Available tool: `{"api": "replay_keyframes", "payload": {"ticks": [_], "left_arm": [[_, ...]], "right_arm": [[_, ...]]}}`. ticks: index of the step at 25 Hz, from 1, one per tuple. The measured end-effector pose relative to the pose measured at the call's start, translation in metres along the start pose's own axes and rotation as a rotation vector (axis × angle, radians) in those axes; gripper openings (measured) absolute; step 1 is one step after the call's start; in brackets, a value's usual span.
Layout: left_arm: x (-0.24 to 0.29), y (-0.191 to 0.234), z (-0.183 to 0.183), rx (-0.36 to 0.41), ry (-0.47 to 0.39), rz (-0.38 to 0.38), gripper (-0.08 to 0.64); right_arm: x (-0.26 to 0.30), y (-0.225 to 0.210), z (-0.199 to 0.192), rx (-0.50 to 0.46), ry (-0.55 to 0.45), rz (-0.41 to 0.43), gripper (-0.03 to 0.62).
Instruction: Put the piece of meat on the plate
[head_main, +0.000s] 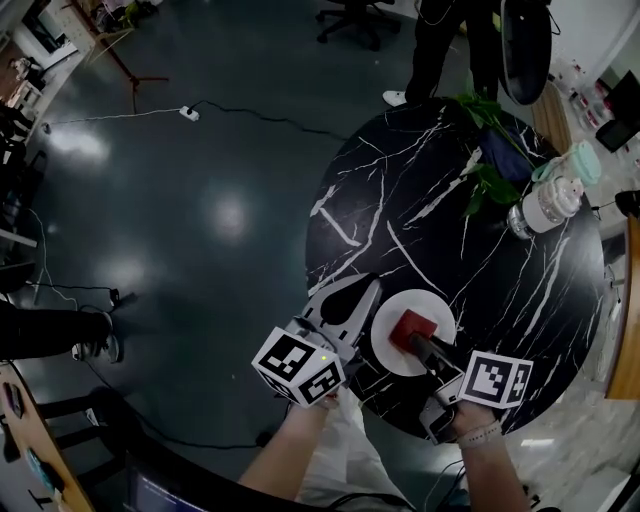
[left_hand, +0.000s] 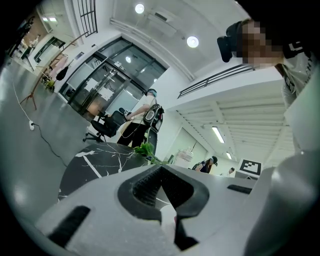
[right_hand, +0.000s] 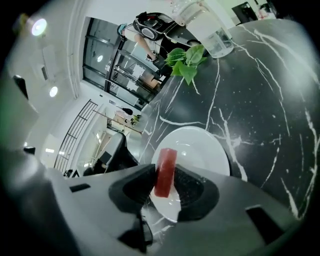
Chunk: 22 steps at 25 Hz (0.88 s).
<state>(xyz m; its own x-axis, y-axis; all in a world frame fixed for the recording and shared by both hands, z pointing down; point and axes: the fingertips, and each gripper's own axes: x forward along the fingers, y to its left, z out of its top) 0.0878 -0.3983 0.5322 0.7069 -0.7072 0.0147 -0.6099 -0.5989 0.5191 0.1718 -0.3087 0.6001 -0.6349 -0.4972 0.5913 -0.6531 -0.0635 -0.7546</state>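
Note:
The red piece of meat (head_main: 411, 326) (right_hand: 166, 167) stands on edge between the pads of my right gripper (head_main: 416, 343) (right_hand: 165, 176), which is shut on it. It hangs just over the white plate (head_main: 385, 355) (right_hand: 205, 145), near the front edge of the round black marble table (head_main: 450, 220). Whether the meat touches the plate I cannot tell. My left gripper (head_main: 367, 288) (left_hand: 161, 167) is level just left of the plate, its jaws together at the tips with nothing between them.
Green leaves (head_main: 490, 150) and a clear jar (head_main: 545, 205) stand at the table's far right side. Beyond the table a person (head_main: 440, 50) stands next to an office chair (head_main: 355, 20). A cable with a power strip (head_main: 188, 113) lies on the dark floor to the left.

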Motion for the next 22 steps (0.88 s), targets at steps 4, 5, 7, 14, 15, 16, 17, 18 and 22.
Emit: {"api": "replay_keyframes", "payload": {"ticks": [4, 5, 7, 14, 15, 16, 17, 18, 22], "left_arm": [[0.001, 0.000, -0.001, -0.005, 0.002, -0.002, 0.009], [0.001, -0.001, -0.003, -0.006, 0.003, -0.005, 0.009], [0.001, -0.002, -0.004, -0.008, 0.006, -0.009, 0.009], [0.002, -0.008, -0.005, -0.013, 0.012, -0.022, 0.009], [0.002, -0.009, -0.005, -0.010, 0.012, -0.027, 0.009], [0.003, -0.010, -0.004, -0.008, 0.012, -0.031, 0.009], [0.003, -0.011, -0.004, -0.007, 0.012, -0.034, 0.009], [0.004, -0.012, -0.004, -0.007, 0.011, -0.036, 0.009], [0.002, -0.014, -0.002, -0.007, 0.014, -0.041, 0.009]], "right_arm": [[-0.002, -0.006, 0.000, -0.049, -0.009, -0.052, 0.115], [-0.003, -0.008, 0.000, -0.064, -0.009, -0.067, 0.123], [-0.006, -0.011, -0.001, -0.094, -0.010, -0.091, 0.140], [-0.018, -0.008, 0.005, -0.176, -0.042, -0.118, 0.189], [-0.019, -0.006, 0.006, -0.178, -0.047, -0.116, 0.190], [-0.019, -0.005, 0.007, -0.180, -0.052, -0.114, 0.190], [-0.020, -0.004, 0.008, -0.182, -0.056, -0.113, 0.192], [-0.021, -0.003, 0.009, -0.183, -0.060, -0.112, 0.192], [-0.023, 0.001, 0.007, -0.185, -0.072, -0.105, 0.196]]}}
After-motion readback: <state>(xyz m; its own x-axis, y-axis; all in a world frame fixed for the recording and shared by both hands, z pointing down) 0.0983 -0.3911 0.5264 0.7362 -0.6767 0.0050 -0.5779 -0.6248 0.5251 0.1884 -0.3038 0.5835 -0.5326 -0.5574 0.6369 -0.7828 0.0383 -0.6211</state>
